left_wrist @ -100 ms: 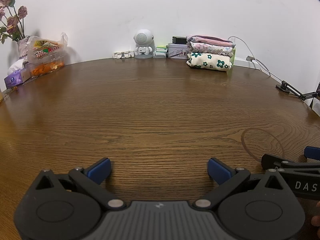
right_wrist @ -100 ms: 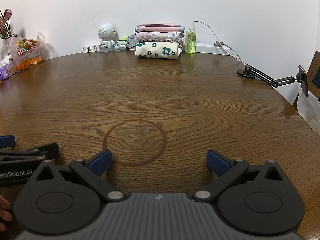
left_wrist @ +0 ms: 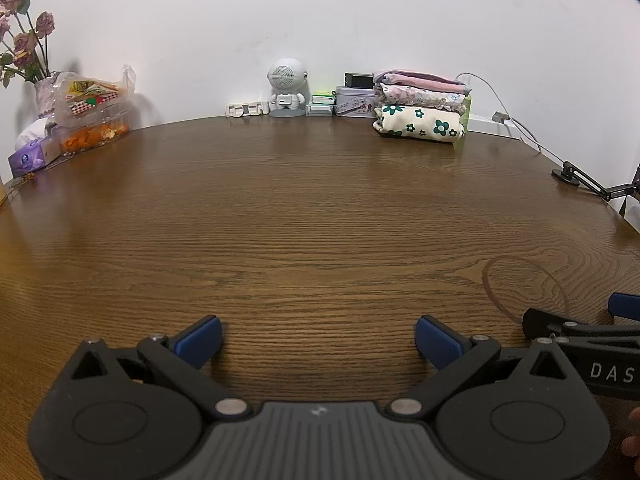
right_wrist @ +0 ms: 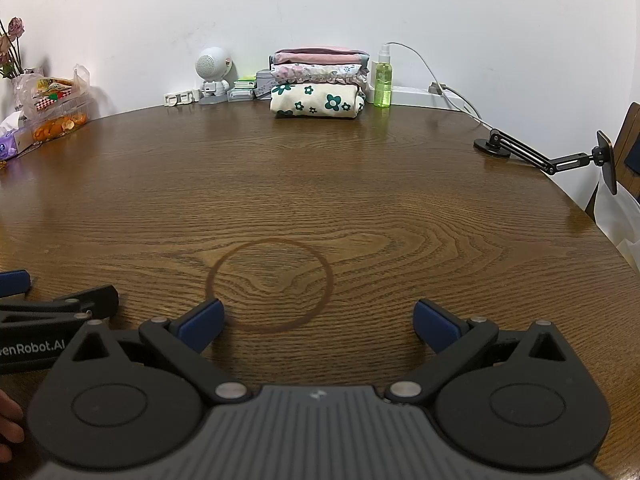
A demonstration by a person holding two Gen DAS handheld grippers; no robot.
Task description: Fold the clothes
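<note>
Wooden worktop (right_wrist: 360,184) is being left bare up front; folded clothes (right_wrist: 316,88) are being kept stacked by wall. Both hand-held grippers, left (left_wrist: 318,338) & right (right_wrist: 318,322), are being held wide open, empty. Fabric's prob. soft, light; best pinched at edges.

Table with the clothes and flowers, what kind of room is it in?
Probably a home: a wooden table against a wall holds folded clothes, dried flowers and a tissue box.

1. The stack of folded clothes (right_wrist: 318,82) lies at the far edge of the bench (right_wrist: 360,184), against the wall.
2. A spray bottle (right_wrist: 383,80) stands just right of the stack.
3. A robot figurine (right_wrist: 213,76) stands left of the stack.
4. A snack bag (left_wrist: 90,98) sits far left, beside the flowers (left_wrist: 24,40).
5. A clamp arm (right_wrist: 532,154) rests at the right edge.
</note>
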